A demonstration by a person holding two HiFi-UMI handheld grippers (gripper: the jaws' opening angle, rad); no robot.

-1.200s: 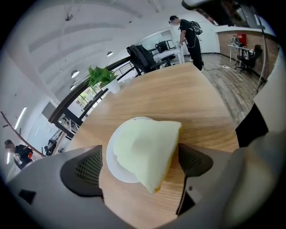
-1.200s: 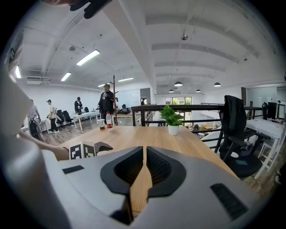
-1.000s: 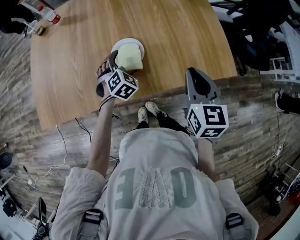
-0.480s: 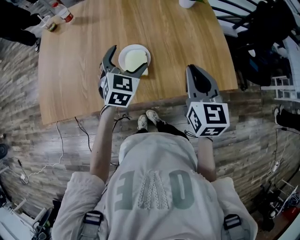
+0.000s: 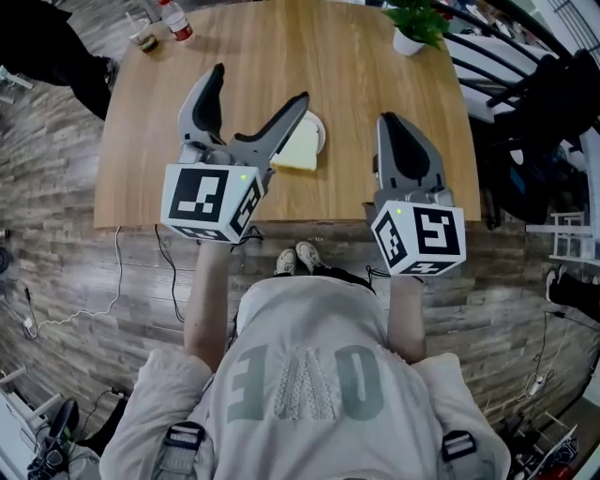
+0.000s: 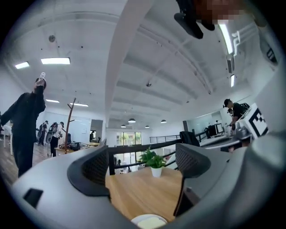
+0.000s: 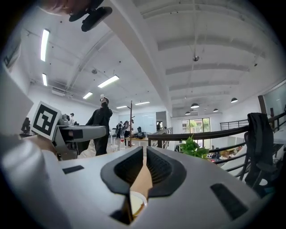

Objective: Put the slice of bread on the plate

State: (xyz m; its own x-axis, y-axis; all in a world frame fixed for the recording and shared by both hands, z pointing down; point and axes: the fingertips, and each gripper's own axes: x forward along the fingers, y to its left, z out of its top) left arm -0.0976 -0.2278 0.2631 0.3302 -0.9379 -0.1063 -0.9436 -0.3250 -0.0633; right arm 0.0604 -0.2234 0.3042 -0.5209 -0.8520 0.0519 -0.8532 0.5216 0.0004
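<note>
The pale slice of bread (image 5: 300,148) lies on the small white plate (image 5: 321,131) on the wooden table (image 5: 356,66), its near corner hanging over the plate's rim. My left gripper (image 5: 260,84) is held above and just left of the plate, jaws wide open and empty. In the left gripper view the plate (image 6: 138,219) with the bread (image 6: 152,222) shows low between the jaws of the left gripper (image 6: 143,165). My right gripper (image 5: 392,122) hangs over the table's near edge, right of the plate, shut on nothing. The right gripper (image 7: 145,154) view shows the plate (image 7: 142,200) below its jaws.
A small potted plant (image 5: 412,23) stands at the table's far right corner. A bottle (image 5: 175,21) and a small cup (image 5: 145,39) stand at the far left corner. A person in black (image 6: 27,125) stands off to the left. Railings and chairs (image 5: 525,84) lie right of the table.
My left gripper has risen up and away from the plate with its jaws open, and the bread stays on the plate. The right gripper has kept its place.
</note>
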